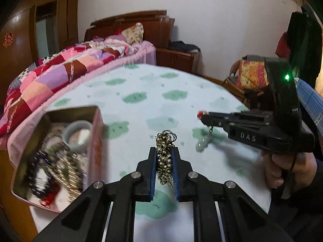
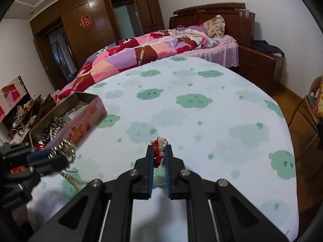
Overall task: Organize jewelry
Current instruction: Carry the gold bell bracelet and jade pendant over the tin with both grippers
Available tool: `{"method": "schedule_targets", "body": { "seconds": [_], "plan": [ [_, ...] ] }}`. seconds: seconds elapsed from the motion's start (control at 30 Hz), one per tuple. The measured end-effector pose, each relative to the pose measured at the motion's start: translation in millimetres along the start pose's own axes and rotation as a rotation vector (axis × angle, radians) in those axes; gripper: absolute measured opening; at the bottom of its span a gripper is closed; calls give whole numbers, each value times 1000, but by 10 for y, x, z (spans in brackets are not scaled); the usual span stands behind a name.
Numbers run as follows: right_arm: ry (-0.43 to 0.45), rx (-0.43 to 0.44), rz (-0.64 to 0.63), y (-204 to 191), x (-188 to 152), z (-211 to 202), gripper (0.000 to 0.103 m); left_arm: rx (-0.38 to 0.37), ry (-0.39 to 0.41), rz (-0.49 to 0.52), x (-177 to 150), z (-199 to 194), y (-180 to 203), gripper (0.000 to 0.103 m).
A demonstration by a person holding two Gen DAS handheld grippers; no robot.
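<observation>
My left gripper (image 1: 164, 151) is shut on a gold bead necklace (image 1: 164, 157), held above the table; it also shows in the right wrist view (image 2: 64, 149), with its chain trailing down. My right gripper (image 2: 159, 148) is shut on a red cord (image 2: 158, 155) with pale beads; a pale green jade pendant (image 1: 202, 143) hangs below it in the left wrist view. The right gripper (image 1: 203, 118) is to the right of the left one. The open pink jewelry box (image 1: 94, 141) with several pieces inside sits at the table's left; it shows in the right wrist view (image 2: 84, 125) too.
The table wears a white cloth with green cloud prints (image 2: 193, 100). A bed with a patchwork quilt (image 2: 141, 54) stands behind it. A wooden nightstand (image 2: 260, 62) is at the back right and a wicker chair (image 2: 308, 109) at the right edge.
</observation>
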State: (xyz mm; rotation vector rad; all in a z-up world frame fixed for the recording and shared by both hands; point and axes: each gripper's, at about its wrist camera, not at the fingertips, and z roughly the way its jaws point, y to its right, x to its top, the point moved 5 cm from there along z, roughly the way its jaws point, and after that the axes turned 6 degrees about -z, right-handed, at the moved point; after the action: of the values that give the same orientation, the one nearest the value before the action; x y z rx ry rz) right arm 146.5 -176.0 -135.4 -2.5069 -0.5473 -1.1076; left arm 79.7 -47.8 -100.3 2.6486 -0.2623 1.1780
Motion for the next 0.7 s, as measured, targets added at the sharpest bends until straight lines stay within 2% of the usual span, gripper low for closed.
{"method": "schedule_targets", "body": {
  "seconds": [0.23,0.43,0.7],
  "plan": [
    [49,37,-18,-148,314,-168,12,33,56,-3,226,-221,-209,13],
    [90,79,-88,-397,689,-245,12,85,110,-12,502,-440,-517,13],
    [119,137,-211,-868,1078,-192,12,208,156,-20,790,-610,-1026,13]
  ]
}}
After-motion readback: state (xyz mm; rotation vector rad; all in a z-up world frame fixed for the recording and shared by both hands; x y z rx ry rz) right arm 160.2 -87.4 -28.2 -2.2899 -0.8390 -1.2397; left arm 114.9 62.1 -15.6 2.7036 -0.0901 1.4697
